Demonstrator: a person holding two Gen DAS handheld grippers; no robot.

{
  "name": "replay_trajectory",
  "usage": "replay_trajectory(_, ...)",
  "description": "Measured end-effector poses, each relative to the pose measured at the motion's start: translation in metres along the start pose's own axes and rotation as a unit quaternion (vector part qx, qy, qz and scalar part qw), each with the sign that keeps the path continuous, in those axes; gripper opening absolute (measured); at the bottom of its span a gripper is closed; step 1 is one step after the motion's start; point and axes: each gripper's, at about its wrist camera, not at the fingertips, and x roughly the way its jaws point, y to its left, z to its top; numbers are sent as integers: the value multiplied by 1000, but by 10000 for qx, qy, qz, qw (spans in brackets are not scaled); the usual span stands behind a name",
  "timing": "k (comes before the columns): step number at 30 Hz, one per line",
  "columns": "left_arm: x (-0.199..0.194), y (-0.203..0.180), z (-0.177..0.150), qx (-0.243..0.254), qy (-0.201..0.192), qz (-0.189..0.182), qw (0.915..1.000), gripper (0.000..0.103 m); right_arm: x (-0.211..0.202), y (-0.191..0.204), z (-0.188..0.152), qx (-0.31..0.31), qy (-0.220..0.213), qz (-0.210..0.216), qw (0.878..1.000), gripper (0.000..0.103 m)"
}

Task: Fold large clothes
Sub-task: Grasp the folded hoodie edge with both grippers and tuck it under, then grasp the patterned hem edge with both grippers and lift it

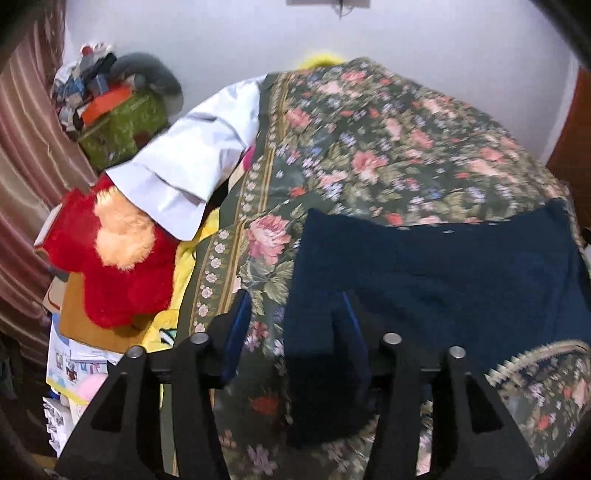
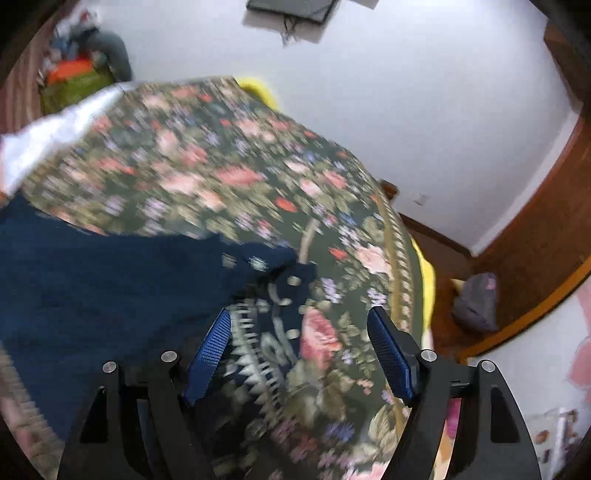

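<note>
My left wrist camera looks down steeply along its fingers from close above the floral bedspread (image 1: 369,147), facing the white wall (image 1: 369,33), with clutter off to the left. My right wrist camera tilts down likewise, nearer the bed's right edge. Both views share the bedspread, the navy sweater (image 1: 443,266) lying on it, and that wall.
</note>
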Motion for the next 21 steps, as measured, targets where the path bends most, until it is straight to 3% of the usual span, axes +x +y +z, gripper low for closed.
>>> replay_trajectory(4,-24,-28,-9,88,-44,-529,9985,56,-44,22,-1,-69,-135,1084,9940,75)
replay_trajectory(10,-25,-85,-28,159,101,-1197,9926,65,-52,77,-14,-210,241,2078,9777,76)
replay_trajectory(14,-1,-118,-41,156,455,-1407,9889,65,-25,115,-35,-607,743,2003,9750,76)
replay_trajectory(17,22,-131,-50,92,692,-1436,9872,65,1,120,-52,-776,1125,1852,9732,76)
replay_trajectory(21,32,-124,-56,-77,662,-1492,9866,74,2,111,-66,-873,1035,1847,9734,78)
